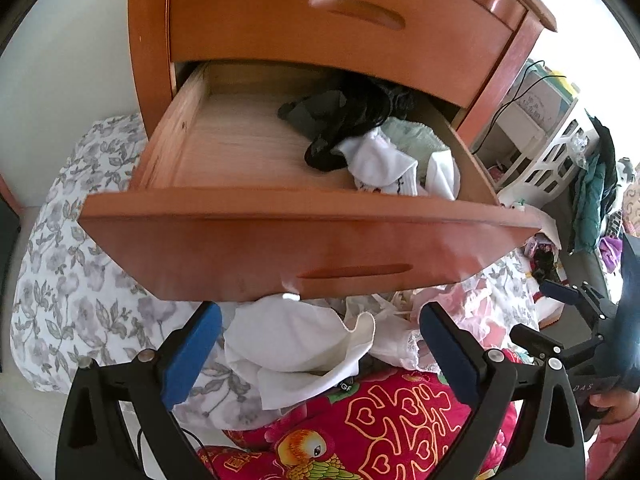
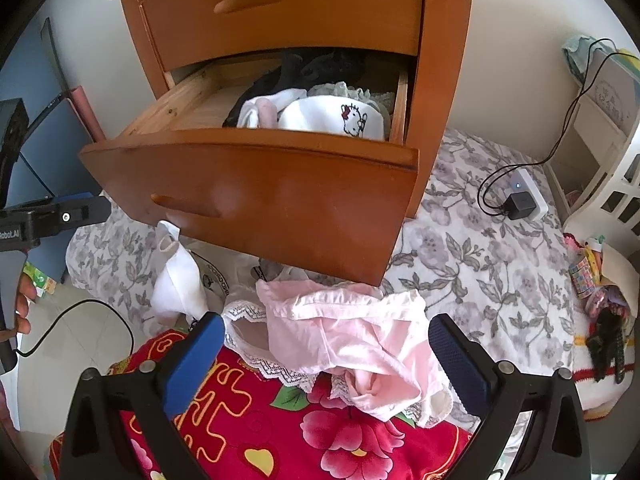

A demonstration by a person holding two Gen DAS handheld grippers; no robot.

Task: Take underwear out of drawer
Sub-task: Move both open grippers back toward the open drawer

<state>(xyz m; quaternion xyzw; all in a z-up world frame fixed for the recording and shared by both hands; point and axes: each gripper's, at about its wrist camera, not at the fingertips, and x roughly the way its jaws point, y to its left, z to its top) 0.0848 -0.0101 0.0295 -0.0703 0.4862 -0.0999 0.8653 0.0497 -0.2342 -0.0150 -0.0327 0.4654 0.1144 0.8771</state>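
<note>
The lower drawer [image 1: 280, 236] [image 2: 256, 184] of an orange wooden nightstand is pulled out. Inside lie black underwear [image 1: 352, 120] [image 2: 296, 72], white pieces [image 1: 380, 164] and a white piece with a cartoon cat print [image 2: 336, 116], all at the drawer's right. Below the drawer front, on the bedding, lie a white garment [image 1: 296, 344] [image 2: 180, 284] and pink underwear [image 2: 352, 332]. My left gripper [image 1: 320, 344] is open above the white garment, holding nothing. My right gripper [image 2: 326, 356] is open over the pink underwear, not gripping it.
A red flowered quilt [image 2: 248, 420] [image 1: 384, 412] lies under both grippers, on a grey floral sheet [image 2: 480, 256] [image 1: 60, 272]. A power strip with a black charger [image 2: 524, 200] sits on the sheet at right. A white basket [image 1: 540, 160] stands right of the nightstand. The upper drawer [image 2: 280, 12] is closed.
</note>
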